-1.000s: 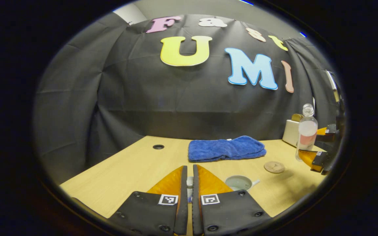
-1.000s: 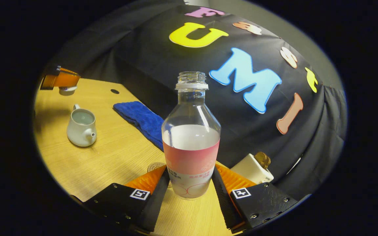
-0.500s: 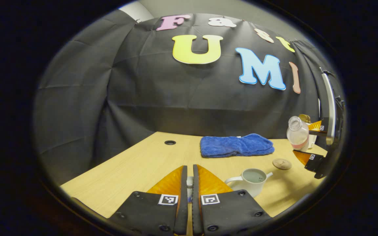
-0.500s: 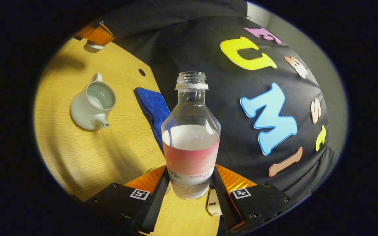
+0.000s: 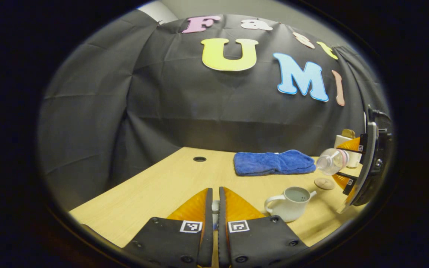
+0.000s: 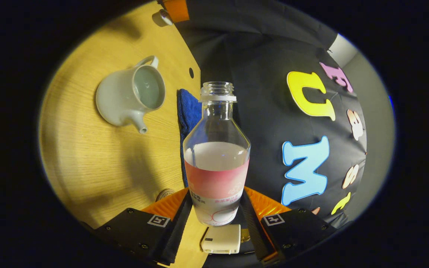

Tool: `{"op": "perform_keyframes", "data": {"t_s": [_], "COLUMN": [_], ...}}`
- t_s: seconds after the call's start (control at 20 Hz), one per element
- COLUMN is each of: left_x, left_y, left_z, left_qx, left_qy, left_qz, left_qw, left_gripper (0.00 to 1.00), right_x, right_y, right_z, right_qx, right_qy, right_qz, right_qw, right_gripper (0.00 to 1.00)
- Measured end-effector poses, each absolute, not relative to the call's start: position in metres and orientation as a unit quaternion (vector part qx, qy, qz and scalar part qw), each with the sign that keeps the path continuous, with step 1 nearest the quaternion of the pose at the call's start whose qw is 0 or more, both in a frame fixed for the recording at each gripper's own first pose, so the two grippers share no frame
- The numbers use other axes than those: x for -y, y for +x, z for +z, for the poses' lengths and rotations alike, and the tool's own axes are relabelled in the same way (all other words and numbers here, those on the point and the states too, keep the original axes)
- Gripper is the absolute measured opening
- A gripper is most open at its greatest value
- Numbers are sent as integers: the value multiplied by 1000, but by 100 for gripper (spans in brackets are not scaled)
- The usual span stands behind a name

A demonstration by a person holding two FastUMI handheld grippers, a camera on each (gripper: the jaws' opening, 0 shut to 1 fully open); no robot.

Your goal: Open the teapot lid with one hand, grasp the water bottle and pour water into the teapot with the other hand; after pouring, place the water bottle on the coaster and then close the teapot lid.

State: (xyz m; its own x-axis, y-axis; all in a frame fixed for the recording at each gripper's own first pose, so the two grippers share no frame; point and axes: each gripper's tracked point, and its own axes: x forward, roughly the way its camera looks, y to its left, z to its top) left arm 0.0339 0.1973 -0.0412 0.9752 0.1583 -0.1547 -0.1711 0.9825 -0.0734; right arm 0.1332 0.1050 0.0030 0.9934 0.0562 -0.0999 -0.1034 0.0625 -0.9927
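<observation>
The white teapot (image 5: 291, 203) stands open on the wooden table, with a little water inside; it also lies upper left in the right gripper view (image 6: 130, 95). My left gripper (image 5: 215, 191) is shut on the small white teapot lid (image 5: 215, 207), held left of the pot and above the table; the right gripper view shows this lid (image 6: 161, 16) at the top. My right gripper (image 6: 216, 191) is shut on the uncapped water bottle (image 6: 216, 156), about half full. In the left gripper view the bottle (image 5: 331, 162) is tipped almost flat, its mouth pointing toward the teapot from the right. The round coaster (image 5: 324, 183) lies under it.
A folded blue towel (image 5: 276, 162) lies at the back of the table, behind the teapot. A white box (image 6: 221, 238) sits near the right gripper. A cable hole (image 5: 199, 159) is in the table's far left part. The black cloth wall closes off the back.
The right gripper has tipped the bottle over from upright toward the teapot and moved nearer to it. The left gripper stays shut on the lid, shifted slightly away.
</observation>
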Motion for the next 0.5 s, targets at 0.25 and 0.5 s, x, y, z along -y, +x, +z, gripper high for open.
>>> {"op": "perform_keyframes", "data": {"t_s": [0.25, 0.5], "left_x": [-200, -201], "left_y": [33, 31], "left_z": [-42, -44], "left_qx": [-75, -76], "left_qy": [-45, -45], "left_qz": [85, 86], "left_qw": [992, 992], "left_gripper": [12, 12], "right_x": [-112, -114], "right_y": [138, 137], "right_z": [8, 15], "right_qx": [10, 26], "right_qy": [-726, -755], "right_qz": [47, 48], "right_qw": [686, 653], "right_gripper": [76, 76]}}
